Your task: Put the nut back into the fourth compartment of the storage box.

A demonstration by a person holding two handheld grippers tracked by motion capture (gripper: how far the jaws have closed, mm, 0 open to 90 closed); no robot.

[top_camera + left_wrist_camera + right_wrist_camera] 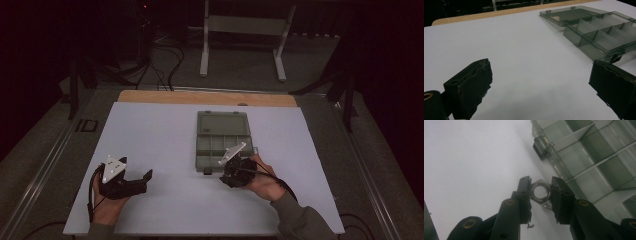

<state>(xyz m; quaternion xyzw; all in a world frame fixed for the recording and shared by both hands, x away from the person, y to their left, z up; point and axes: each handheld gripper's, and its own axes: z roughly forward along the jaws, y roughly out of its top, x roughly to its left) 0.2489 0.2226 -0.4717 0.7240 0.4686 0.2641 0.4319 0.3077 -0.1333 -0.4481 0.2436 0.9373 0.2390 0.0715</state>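
My right gripper (pixel 539 192) pinches a steel hex nut (pixel 539 191) flat-to-flat, at seven o'clock off the open compartment box (pixel 599 162), ready for dropping. My left gripper (pixel 539 85) waits, jaws apart.

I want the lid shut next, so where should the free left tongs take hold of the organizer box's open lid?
Grip the lid at its far free edge, coming from the far side of the box. It lies flat open on the table, hinged along the compartment tray, so that far edge likely gives the most leverage. The left tongs stand open; the right tongs hold a hex nut.
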